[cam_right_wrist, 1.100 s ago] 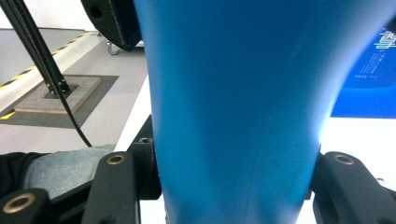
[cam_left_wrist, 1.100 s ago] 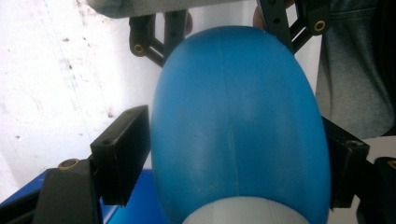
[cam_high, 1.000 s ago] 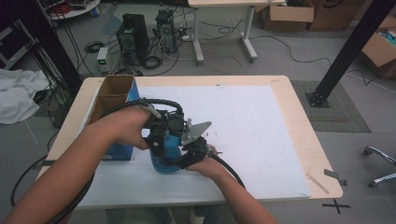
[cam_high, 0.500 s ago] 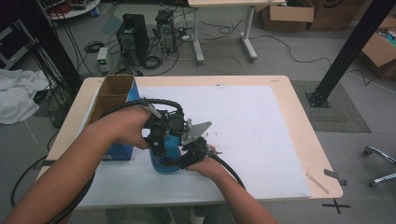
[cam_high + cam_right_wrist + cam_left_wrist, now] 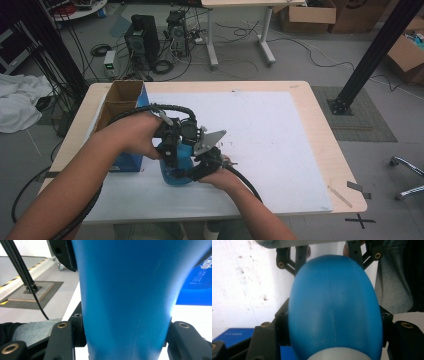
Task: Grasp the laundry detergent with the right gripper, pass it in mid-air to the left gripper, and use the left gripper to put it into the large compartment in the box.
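A blue plastic bottle point(image 5: 176, 172) stands on the white sheet near the table's front, and both grippers are around it. My left gripper point(image 5: 172, 155) comes from the left; its jaws have just been closing and now press the bottle's rounded body point(image 5: 333, 310) just above a white neck. My right gripper point(image 5: 190, 169) comes from the front right, shut on the bottle's narrower part point(image 5: 125, 302). The other gripper's black linkage point(image 5: 294, 257) shows beyond the bottle.
An open cardboard box with blue sides point(image 5: 122, 107) stands at the table's left, close to my left hand. A white sheet point(image 5: 260, 130) covers most of the wooden table point(image 5: 320, 115). Computers, cables and a black post stand on the floor beyond.
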